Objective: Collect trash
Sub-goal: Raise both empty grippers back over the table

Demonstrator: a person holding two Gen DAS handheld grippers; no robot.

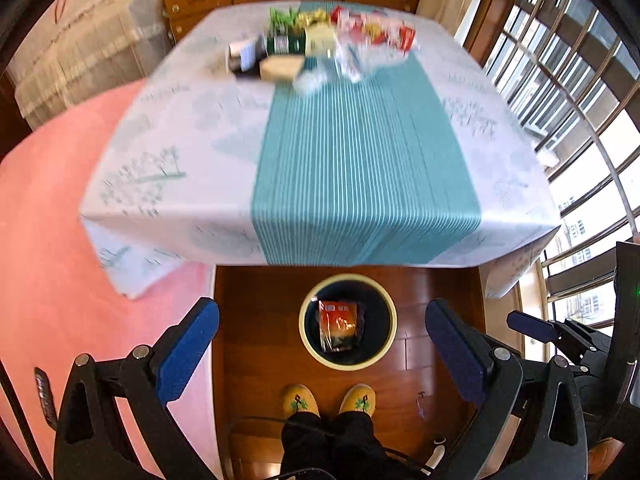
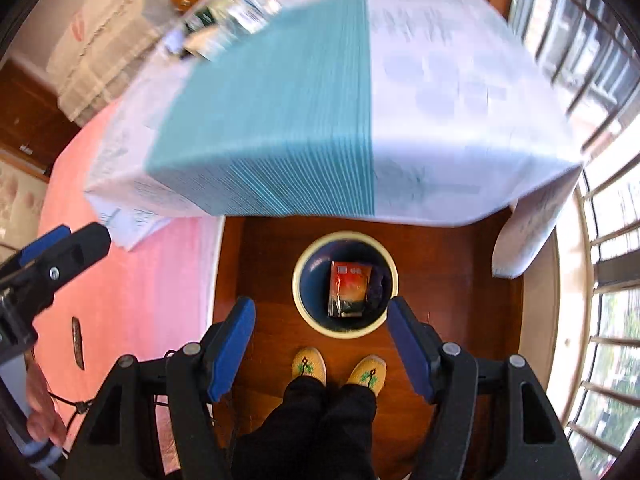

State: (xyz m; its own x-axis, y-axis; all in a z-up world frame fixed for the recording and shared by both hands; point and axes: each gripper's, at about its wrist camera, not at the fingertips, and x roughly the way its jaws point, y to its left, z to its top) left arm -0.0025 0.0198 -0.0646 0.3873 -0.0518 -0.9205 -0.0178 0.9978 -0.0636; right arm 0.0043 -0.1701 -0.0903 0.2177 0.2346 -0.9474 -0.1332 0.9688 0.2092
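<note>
I hold both tools over the round, cream-rimmed dark bin [image 1: 347, 322] on the wooden floor: left tool [image 1: 322, 348] and right tool [image 2: 322, 344] both spread apart, empty. An orange-red wrapper [image 1: 338, 325] lies inside; more packets [image 1: 320, 46] wait on the cloth-covered desk [image 1: 360, 152], beyond the bin.

Clutter [image 1: 320, 44] at the table's far end is motion-blurred in both views; single packets cannot be told apart, and the right wrist view cuts it at the top edge. In the bin [image 2: 345, 284], a dark item beside the red packet [image 2: 349, 290] is too shadowed to identify. Legs [image 2: 320, 432] cut off at the bottom edge.
</note>
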